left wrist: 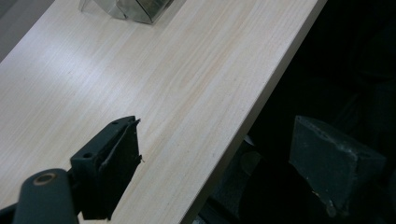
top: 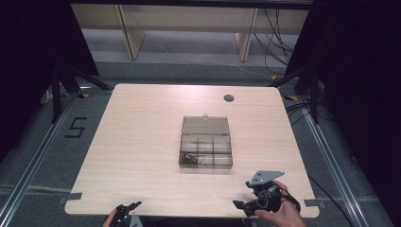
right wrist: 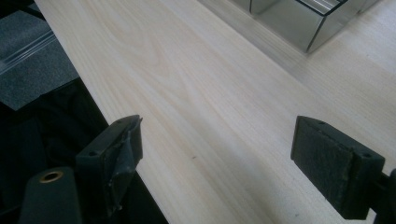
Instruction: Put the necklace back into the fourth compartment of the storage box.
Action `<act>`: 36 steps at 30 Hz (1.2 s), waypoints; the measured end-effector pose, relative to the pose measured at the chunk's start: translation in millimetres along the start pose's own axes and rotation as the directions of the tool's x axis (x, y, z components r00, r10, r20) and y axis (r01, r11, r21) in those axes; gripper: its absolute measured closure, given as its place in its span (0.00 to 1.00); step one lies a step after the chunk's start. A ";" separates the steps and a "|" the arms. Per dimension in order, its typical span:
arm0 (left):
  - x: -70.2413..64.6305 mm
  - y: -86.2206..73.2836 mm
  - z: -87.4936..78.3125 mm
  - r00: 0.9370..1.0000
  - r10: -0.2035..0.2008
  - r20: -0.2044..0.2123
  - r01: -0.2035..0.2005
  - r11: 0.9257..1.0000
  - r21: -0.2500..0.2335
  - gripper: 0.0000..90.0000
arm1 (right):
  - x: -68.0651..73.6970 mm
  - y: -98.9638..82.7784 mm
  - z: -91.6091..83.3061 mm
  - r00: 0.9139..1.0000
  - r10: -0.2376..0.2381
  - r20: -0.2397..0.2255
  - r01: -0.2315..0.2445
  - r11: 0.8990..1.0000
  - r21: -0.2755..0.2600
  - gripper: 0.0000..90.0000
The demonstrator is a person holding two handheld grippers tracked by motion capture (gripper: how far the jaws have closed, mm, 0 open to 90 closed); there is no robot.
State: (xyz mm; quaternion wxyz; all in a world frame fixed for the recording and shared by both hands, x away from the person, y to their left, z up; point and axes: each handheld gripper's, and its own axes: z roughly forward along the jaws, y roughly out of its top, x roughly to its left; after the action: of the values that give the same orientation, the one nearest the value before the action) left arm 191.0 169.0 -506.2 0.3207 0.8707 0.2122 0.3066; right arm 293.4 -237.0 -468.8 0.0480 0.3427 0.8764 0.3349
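Note:
A clear plastic compartment box (top: 206, 150) sits at the middle of the table with its lid (top: 205, 125) folded back open. A small dark item (top: 189, 158) lies in its front left compartment. My left gripper (top: 128, 209) is at the table's near edge, left of centre, held in a hand. In the left gripper view its jaws (left wrist: 219, 163) stand open and empty, half over the table edge, with the box corner (left wrist: 140, 7) far ahead. My right gripper (top: 244, 195) hovers open over the near right edge; its view (right wrist: 219, 158) shows bare wood and the box (right wrist: 299, 18) ahead.
The light wooden table (top: 142, 142) has a round cable hole (top: 229, 98) at the back right. Dark curtains flank both sides. Cables (top: 276, 42) hang behind the table, and a floor mark "5" (top: 75, 127) lies to the left.

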 end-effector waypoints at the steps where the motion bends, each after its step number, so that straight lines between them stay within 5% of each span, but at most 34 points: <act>1: 0.0 0.0 0.0 1.000 0.000 0.000 0.000 1.000 0.000 0.17 | 0.0 0.0 0.0 1.000 0.000 0.000 0.000 1.000 0.000 0.20; 3: 0.3 -0.1 1.0 1.000 0.018 -0.018 -0.018 1.000 0.010 0.17 | -1.0 -2.6 1.4 1.000 -0.009 0.011 0.009 0.999 -0.033 0.19; 11: 0.5 0.0 1.1 1.000 0.021 -0.017 -0.021 1.000 0.010 0.17 | -3.6 -7.9 0.0 0.999 -0.027 0.025 0.028 0.999 -0.020 0.20; 12: 0.5 -0.1 0.8 1.000 0.020 -0.016 -0.020 1.000 0.010 0.17 | -2.4 -9.5 -2.0 1.000 0.000 0.023 0.000 1.000 -0.014 0.19; 20: -0.3 -0.1 0.3 1.000 -0.002 -0.002 0.002 1.000 -0.003 0.17 | -1.5 -17.9 -3.0 1.000 0.007 0.025 -0.007 1.000 -0.023 0.20; 24: 0.1 0.3 1.1 1.000 0.020 -0.018 -0.020 1.000 0.009 0.17 | -2.0 -20.9 -2.4 1.000 -0.007 0.029 0.008 1.000 -0.027 0.20; 25: -0.8 0.0 1.1 1.000 -0.004 0.000 0.004 1.000 0.000 0.17 | -1.7 -22.7 -2.7 0.999 0.003 0.036 -0.002 0.999 -0.037 0.20; 36: 0.3 0.3 1.0 1.000 0.020 -0.018 -0.020 1.000 0.011 0.17 | 1.6 -30.2 -6.5 0.999 0.017 0.046 -0.014 0.998 -0.058 0.20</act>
State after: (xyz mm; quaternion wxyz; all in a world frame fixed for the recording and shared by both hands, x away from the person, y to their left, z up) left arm 192.0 168.5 -506.6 0.3109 0.8717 0.2082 0.3165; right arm 273.0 -255.9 -482.3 0.0759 0.3558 0.8623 0.3523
